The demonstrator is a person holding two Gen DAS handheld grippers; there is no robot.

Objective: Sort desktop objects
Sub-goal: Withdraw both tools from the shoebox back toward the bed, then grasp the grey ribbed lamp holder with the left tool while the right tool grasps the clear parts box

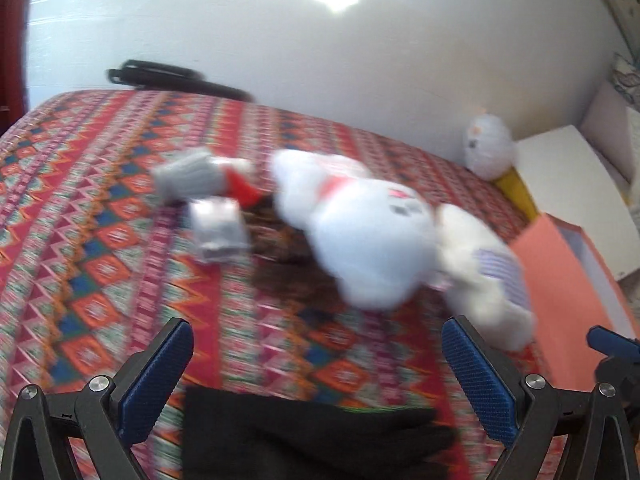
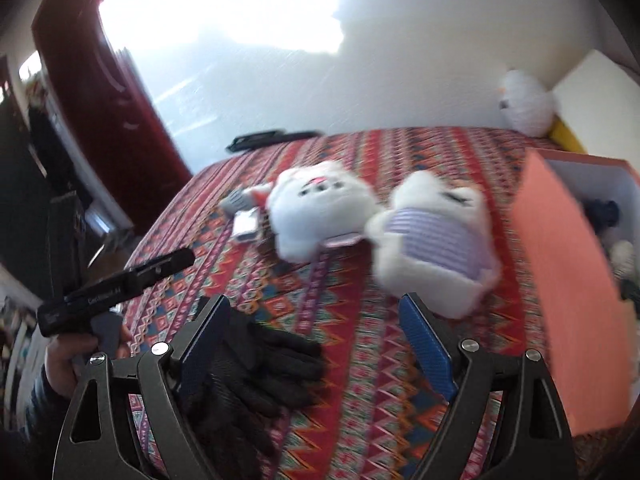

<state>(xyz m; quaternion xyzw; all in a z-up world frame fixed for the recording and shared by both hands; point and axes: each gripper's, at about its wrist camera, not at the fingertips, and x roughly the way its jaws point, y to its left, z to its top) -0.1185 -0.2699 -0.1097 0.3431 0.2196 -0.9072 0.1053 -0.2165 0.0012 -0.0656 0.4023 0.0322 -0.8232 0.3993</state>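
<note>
Both views blurred by motion. Left gripper (image 1: 318,380) spread wide, blue-padded fingers (image 1: 154,380) released, nothing between them, poised above the patterned cloth (image 1: 100,208) covering the table. Right gripper (image 2: 316,348) likewise spread, fingers (image 2: 428,348) released and gripping nothing.

Black glove (image 2: 256,376) flat on the cloth, just beside the right gripper's left finger; in the left wrist view, glove (image 1: 304,436) low between the two fingers, below them, not pinched.

Two white plush toys side by side near the middle of the table, touching or nearly so. Plush with the pink mark on its face (image 1: 372,236) on its back; also seen from the right wrist (image 2: 320,208). Plush in the purple striped shirt (image 2: 436,248) just ahead of the right gripper's right finger; seen from the left wrist (image 1: 488,272) close to the left gripper's right finger.

Grey-and-red item (image 1: 200,176) and small silvery packet (image 1: 218,228) farther left of the plush toys, near each other; too blurred to identify.

Orange box (image 2: 560,300) open at the table's right edge, white inside, with dark and pale things in it. Same box (image 1: 568,292) at the right in the left wrist view, beside the striped plush.

Round white plush (image 2: 524,104) at the far corner against the wall, well apart from the others. Black object (image 1: 172,76) at the far edge of the table.

Left gripper's body and the bare hand (image 2: 68,364) holding it visible at the lower left of the right wrist view.
</note>
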